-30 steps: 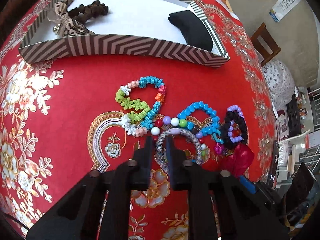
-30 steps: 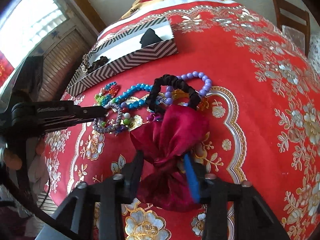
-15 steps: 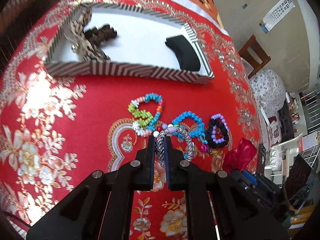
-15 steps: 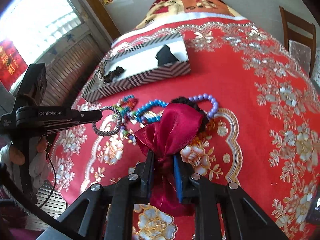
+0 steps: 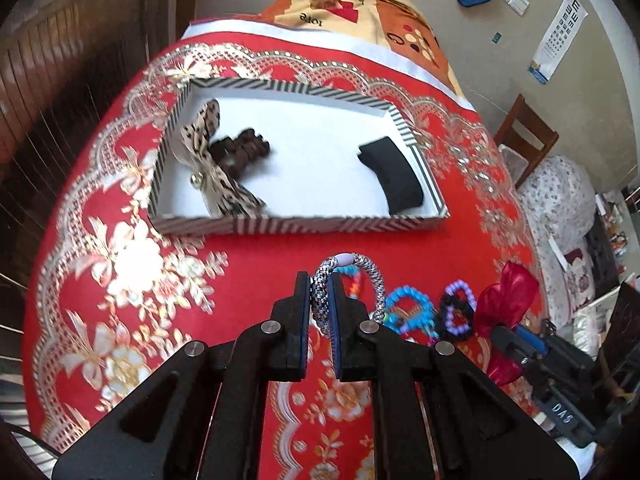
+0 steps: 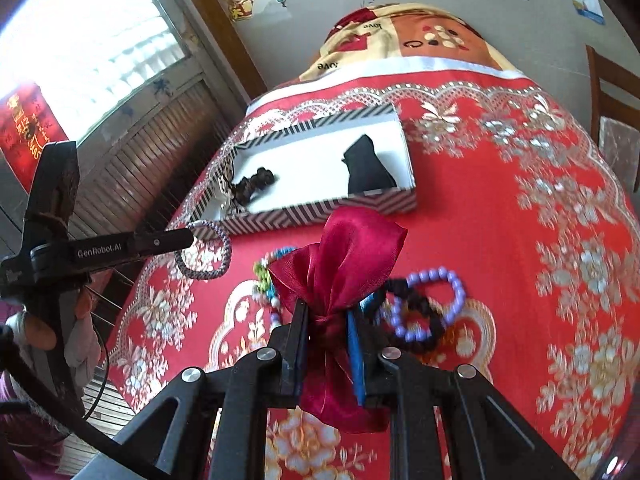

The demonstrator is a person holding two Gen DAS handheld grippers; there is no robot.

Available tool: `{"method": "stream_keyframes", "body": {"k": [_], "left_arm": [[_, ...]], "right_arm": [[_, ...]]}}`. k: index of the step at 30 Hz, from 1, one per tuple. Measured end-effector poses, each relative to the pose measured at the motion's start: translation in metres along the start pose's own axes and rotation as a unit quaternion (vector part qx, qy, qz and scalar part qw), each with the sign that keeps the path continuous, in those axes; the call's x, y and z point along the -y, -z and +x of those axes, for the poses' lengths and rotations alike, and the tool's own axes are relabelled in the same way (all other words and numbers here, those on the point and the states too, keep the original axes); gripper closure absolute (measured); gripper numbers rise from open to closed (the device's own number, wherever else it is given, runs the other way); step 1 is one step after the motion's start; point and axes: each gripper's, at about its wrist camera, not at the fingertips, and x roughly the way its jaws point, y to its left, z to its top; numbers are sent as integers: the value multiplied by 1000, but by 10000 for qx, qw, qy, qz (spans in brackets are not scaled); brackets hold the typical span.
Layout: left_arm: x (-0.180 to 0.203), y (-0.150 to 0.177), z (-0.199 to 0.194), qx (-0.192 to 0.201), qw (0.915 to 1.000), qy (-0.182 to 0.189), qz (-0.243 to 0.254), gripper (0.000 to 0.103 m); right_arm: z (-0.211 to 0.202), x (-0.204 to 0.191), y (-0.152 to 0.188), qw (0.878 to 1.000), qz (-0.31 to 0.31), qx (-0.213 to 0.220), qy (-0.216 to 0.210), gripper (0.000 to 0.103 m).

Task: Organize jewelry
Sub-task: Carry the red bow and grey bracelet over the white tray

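Above the red, gold-flowered cloth of the table [image 5: 256,256], the left tool [image 5: 321,300] is clamped on a speckled grey woven bracelet [image 5: 372,276], whose loop arches out past the fingertips, clear of the cloth. In the right wrist view the same bracelet [image 6: 205,256] hangs from that tool [image 6: 188,238] just in front of the box. The right tool [image 6: 327,322] is closed on the knot of a dark red satin bow [image 6: 344,256], with the bow's loops standing up ahead of the fingers and its tails trailing down between them. The striped box [image 5: 304,225] sits farther back on the table, its white floor holding a leopard-print bow [image 5: 210,160] at the left end, a dark brown hair clip [image 5: 242,150] touching it, and a black cushion [image 5: 394,178] at the right end. On the cloth near the tools lie a blue beaded bracelet [image 5: 412,308], a purple beaded bracelet [image 6: 430,304] overlapping a black scrunchie [image 6: 416,320], and a multicoloured beaded piece [image 6: 268,272] partly hidden behind the bow
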Motion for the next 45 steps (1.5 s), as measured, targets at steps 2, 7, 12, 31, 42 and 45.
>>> {"method": "stream_keyframes", "body": {"k": [2, 7, 12, 31, 42, 45], "left_arm": [[-1, -7, 2, 24, 10000, -65, -3, 96], [-4, -27, 12, 96, 9997, -234, -28, 96], [-7, -48, 23, 130, 9992, -369, -66, 96], [-30, -144, 89, 39, 9952, -862, -461, 96], [-69, -184, 135, -98, 9880, -1162, -1010, 96], [-77, -185, 147, -185, 9858, -1273, -1080, 96]], "right_arm": [[4, -1, -10, 10000, -47, 3, -19, 86], [17, -1, -38, 9998, -196, -21, -48, 86], [32, 2, -68, 9993, -377, -53, -47, 86], [123, 21, -194, 9978, -406, -288, -446, 86], [205, 42, -237, 9964, -233, -691, -440, 86], [225, 51, -238, 9962, -168, -772, -356, 86]]}}
